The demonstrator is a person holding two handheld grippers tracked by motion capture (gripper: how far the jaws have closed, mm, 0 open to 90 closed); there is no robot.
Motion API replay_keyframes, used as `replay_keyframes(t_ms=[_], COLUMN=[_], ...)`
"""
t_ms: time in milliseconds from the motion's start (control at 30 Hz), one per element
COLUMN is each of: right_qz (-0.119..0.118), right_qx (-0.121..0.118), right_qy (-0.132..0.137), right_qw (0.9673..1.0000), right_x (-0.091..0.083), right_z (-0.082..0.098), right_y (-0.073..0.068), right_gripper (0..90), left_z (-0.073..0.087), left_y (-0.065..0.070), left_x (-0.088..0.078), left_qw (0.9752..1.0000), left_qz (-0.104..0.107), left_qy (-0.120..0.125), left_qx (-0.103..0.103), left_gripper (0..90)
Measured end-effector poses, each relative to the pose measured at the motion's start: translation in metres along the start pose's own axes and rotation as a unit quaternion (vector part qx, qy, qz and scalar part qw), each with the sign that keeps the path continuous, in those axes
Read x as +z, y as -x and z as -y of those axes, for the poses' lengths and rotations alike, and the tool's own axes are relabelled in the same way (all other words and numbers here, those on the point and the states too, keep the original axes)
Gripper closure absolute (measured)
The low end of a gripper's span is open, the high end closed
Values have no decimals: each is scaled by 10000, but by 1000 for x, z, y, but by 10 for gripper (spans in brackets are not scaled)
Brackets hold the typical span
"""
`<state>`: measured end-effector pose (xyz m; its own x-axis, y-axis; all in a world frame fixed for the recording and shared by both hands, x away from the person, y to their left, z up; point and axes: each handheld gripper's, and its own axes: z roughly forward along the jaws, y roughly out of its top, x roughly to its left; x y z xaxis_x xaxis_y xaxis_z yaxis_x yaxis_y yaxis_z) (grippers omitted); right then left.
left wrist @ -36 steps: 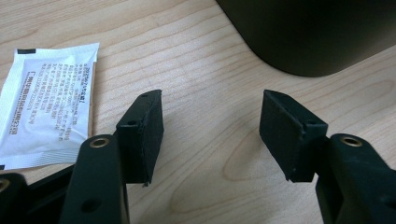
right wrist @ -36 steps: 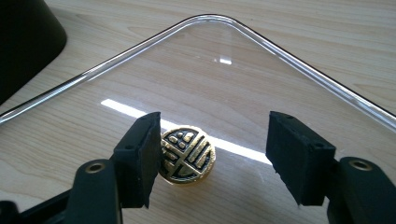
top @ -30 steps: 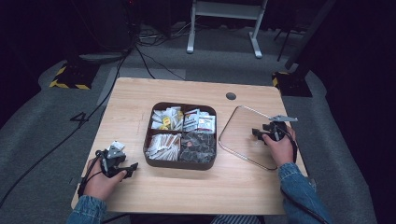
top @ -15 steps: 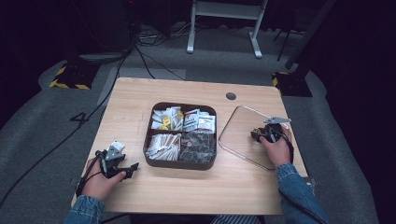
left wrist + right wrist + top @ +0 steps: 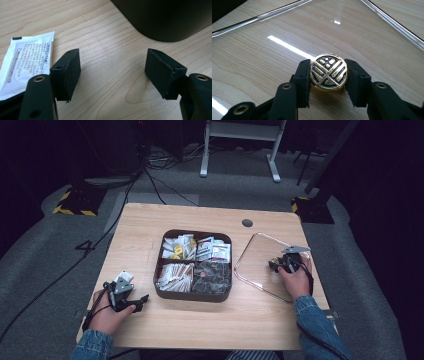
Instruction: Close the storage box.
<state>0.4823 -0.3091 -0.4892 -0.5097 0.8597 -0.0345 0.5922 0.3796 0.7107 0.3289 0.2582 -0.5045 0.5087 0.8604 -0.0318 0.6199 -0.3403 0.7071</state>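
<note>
A clear glass lid (image 5: 257, 255) lies on the table to the right of a dark brown compartment tray (image 5: 193, 296). The lid's round gold-and-black knob (image 5: 328, 72) sits between the pads of my right gripper (image 5: 328, 75), which is shut on it from both sides. In the high view that right gripper (image 5: 276, 264) is over the lid's right half. My left gripper (image 5: 140, 302) rests at the table's front left, open with nothing between its fingers (image 5: 71, 71). A white printed sachet (image 5: 26, 62) lies flat just left of the left gripper (image 5: 112, 67), and a corner of the tray (image 5: 170, 17) is ahead.
The tray's four compartments hold several sachets and packets (image 5: 196, 249). A round cable port (image 5: 247, 222) is set in the table near its far edge. The wooden table (image 5: 150, 227) has bare room on the left and along the front. Cables (image 5: 150, 175) run over the floor behind.
My right gripper has shifted a little to the left over the lid and now sits on the knob. The left hand, the tray and the lid have stayed put.
</note>
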Motion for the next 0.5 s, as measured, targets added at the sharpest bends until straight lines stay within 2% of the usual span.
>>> replay_keyframes(t_ms=[200,500], right_qz=[12,-50], right_qx=[50,57], right_qy=[-30,121], right_qw=[10000,9999], right_x=[-2,-15], right_z=[1,-6], right_y=[4,6], right_gripper=[590,590], left_z=[0,0], left_y=[0,0], left_x=[0,0], left_qw=[10000,10000], left_qz=[-8,-18], left_qy=[15,16], left_qx=[7,-1], left_gripper=[293,293])
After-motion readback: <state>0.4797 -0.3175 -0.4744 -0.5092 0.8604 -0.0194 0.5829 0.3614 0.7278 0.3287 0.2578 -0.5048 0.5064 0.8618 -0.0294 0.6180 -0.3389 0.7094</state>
